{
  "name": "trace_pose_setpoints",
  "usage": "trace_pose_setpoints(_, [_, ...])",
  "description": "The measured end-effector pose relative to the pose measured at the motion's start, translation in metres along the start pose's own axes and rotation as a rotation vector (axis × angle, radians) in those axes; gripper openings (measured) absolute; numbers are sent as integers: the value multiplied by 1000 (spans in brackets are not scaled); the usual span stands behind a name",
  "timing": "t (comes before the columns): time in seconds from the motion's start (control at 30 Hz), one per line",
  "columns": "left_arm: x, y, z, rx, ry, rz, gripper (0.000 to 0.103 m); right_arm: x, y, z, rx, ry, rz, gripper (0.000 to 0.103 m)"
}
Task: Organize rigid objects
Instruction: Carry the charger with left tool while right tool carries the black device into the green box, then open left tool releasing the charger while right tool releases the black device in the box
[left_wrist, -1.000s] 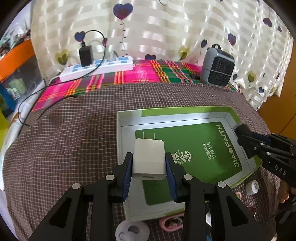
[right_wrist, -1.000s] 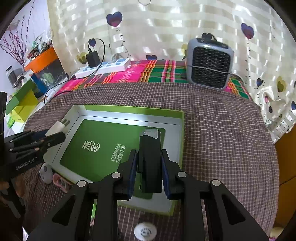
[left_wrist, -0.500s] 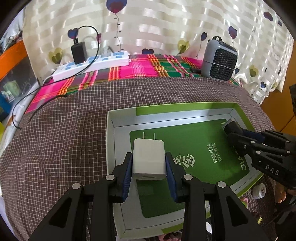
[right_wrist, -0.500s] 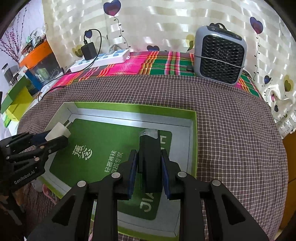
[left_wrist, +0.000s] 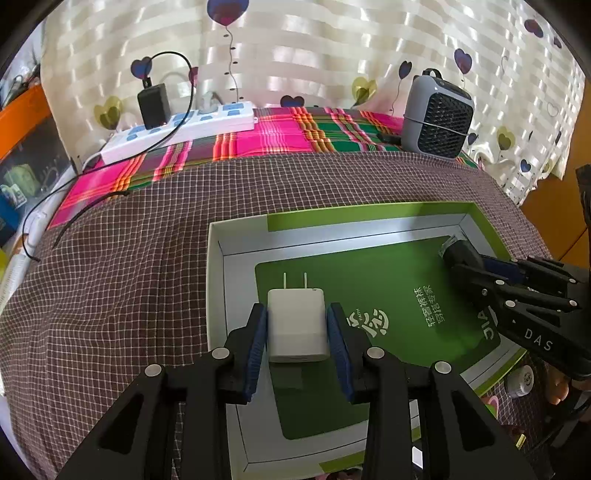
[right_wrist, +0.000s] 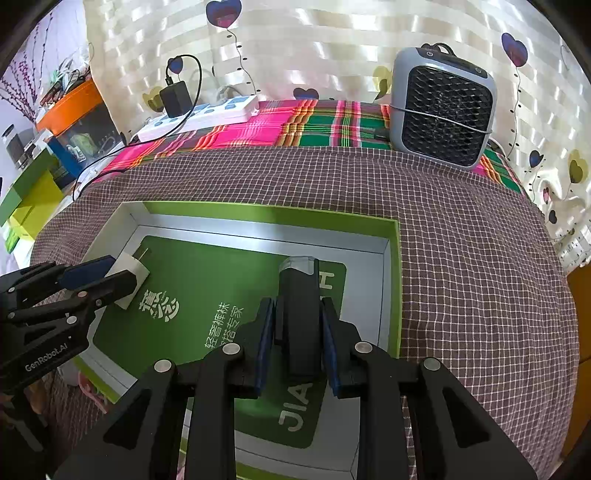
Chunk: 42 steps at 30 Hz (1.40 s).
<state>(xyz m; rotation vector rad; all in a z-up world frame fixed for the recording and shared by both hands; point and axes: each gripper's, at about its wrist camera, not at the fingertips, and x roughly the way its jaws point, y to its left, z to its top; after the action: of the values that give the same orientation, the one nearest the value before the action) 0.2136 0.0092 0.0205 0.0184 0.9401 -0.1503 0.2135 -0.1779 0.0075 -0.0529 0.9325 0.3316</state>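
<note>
While the near edge of the green box (left_wrist: 236, 288) is cut off behind the fingers, the left gripper (left_wrist: 297, 332) pinches a white charger (left_wrist: 297, 325) and the right gripper (right_wrist: 297, 332) clamps a black device (right_wrist: 298, 314), both over the box floor; whether they touch it is unclear.

Left hand-held gripper (left_wrist: 298, 328) clamped, angled down, right hand-held gripper (right_wrist: 297, 332) clamped, angled down
</note>
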Motion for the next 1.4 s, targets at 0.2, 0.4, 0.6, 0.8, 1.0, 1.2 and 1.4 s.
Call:
trace_pose_setpoints(0.2, [0,0,0,4,0,2,33,0,0,0,4,-4,-2,26])
trace_pose_setpoints(0.4, [0,0,0,4,0,2,33,1,0,0,5,-4,-2,26])
trace_pose_setpoints(0.6, [-1,0,0,0,0,0,33,0,0,0,14,-10,6,29])
trace_pose_setpoints(0.8, [-5,1,-1,-5,-6,-2,34,-4,0,-2,26,-20,17,41])
trace_pose_setpoints(1.0, [-16,1,-3,-4,-31,-12,38,-12,1,-5,37,-44,21,43])
trace_pose_setpoints(1.2, [-27,2,-8,-5,-46,-16,39,-23,4,-7,30,-60,18,49])
trace_pose_setpoints(1.4, [-45,4,-18,-16,-74,-22,39,-37,6,-11,34,-83,18,49])
